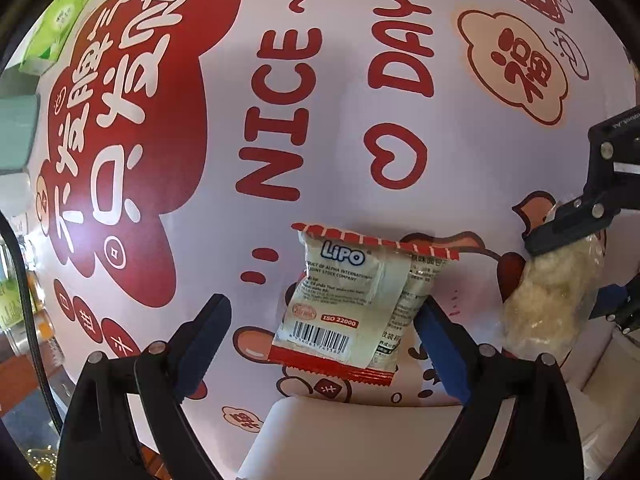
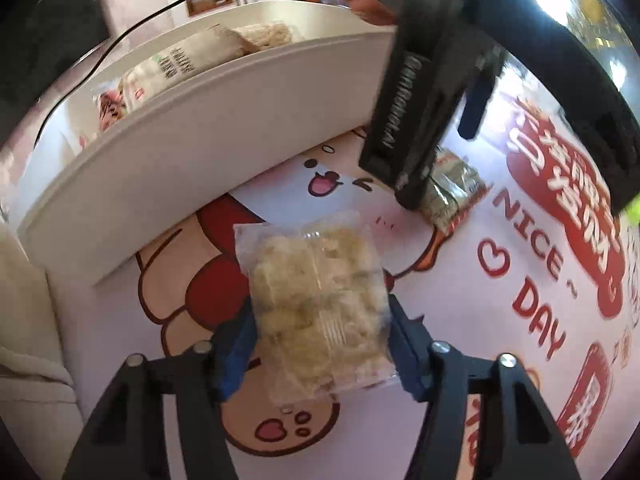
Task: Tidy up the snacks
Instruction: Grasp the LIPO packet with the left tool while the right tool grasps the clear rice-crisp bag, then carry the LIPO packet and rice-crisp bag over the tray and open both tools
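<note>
My left tool (image 1: 320, 344) is gaping around the light, crinkly Lipo packet (image 1: 352, 304); my right tool (image 2: 320, 344) is pinching the fragile clear-wrapped snack (image 2: 320, 304) by its sides.

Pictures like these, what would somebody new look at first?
Probably the big tablecloth with red NICE DAY letters and cartoon animals, filling both views. Next, the LiPO snack packet lying on it between the left gripper's wide-open jaws, and the clear bag of pale puffy snacks between the right gripper's jaws. A white tray with more snacks sits behind.
</note>
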`<state>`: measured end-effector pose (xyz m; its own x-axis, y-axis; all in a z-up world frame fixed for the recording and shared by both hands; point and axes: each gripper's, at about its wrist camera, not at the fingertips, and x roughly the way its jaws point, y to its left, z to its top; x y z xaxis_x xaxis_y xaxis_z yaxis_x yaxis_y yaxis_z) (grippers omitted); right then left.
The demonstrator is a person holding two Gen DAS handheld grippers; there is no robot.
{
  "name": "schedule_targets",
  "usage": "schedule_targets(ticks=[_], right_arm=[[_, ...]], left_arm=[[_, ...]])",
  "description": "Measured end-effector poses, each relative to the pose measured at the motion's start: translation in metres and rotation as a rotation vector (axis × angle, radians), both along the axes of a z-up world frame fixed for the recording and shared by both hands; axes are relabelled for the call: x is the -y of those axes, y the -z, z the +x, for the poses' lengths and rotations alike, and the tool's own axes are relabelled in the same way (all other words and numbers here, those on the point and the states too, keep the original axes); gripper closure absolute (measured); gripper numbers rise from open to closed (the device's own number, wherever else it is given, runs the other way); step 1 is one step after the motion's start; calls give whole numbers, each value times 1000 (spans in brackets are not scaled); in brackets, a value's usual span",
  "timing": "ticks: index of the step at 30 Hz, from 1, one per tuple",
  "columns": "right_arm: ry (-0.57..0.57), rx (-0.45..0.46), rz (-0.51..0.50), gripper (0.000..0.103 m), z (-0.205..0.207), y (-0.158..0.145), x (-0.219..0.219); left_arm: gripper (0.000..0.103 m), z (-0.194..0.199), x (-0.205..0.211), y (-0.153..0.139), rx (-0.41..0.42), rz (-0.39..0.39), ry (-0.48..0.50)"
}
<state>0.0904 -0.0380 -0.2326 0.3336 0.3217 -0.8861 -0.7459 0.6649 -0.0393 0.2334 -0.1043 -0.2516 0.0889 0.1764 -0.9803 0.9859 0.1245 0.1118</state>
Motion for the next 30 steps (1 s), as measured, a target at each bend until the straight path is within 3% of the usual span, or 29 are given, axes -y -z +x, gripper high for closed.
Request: schedule_targets(ticks=[3, 5, 6, 7, 10, 20, 30], right_arm=[[26, -22, 16, 46, -2, -2, 5], [39, -30, 24, 47, -4, -2, 8], [45, -32, 24, 47, -4, -2, 10], [54, -30, 20, 47, -6, -2, 11], [77, -36, 18, 47, -12, -3, 17], [144, -2, -23, 49, -32, -13, 12], [218, 77, -46, 49, -49, -42, 5]], left_arm=[[13, 5, -4, 0, -6, -11, -18], [27, 10, -9, -2, -38, -30, -25], [41, 9, -11, -5, -71, -46, -33], [47, 9, -14, -7, -82, -54, -35], [55, 3, -19, -10, -61, -79, -23], [58, -13, -34, -23, -13, -135, -34], [58, -31, -62, -97, 51, -277, -64]])
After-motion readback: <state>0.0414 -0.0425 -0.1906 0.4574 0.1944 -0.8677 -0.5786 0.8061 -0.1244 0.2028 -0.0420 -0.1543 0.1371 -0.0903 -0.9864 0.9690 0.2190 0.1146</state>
